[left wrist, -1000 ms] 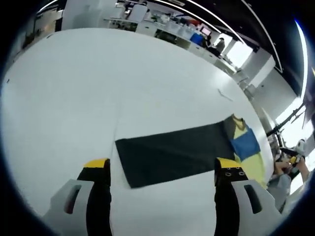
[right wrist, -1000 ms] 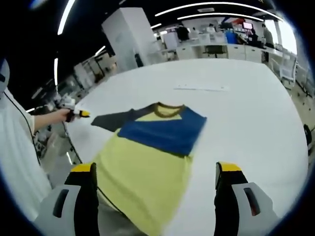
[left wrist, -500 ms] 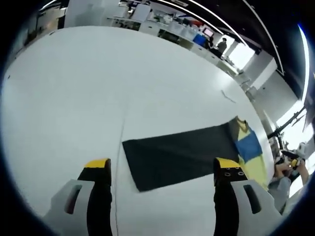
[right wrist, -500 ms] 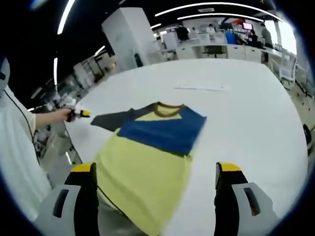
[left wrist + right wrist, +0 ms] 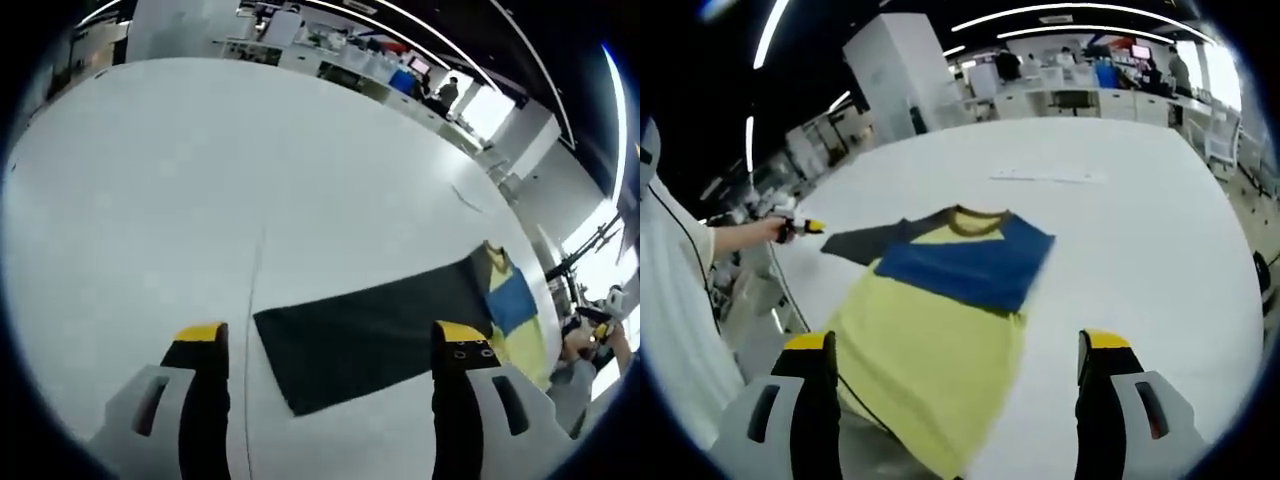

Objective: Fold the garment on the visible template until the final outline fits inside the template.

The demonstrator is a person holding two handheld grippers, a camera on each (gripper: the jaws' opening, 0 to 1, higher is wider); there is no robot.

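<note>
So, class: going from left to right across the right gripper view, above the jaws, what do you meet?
Person's sleeve → the other gripper in the person's hand → dark sleeve → yellow and blue shirt body → bare white table.

one garment (image 5: 940, 320), one table (image 5: 1140, 230) — two grippers (image 5: 952, 355)

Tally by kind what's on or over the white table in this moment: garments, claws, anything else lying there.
Garments: 1, the yellow, blue and dark shirt with its dark sleeve spread out flat.
Claws: 2, the left claw and the right claw, both with jaws apart and holding nothing.
Thin pale strips lying on the table: 1, the strip beyond the collar.
Total: 4.
</note>
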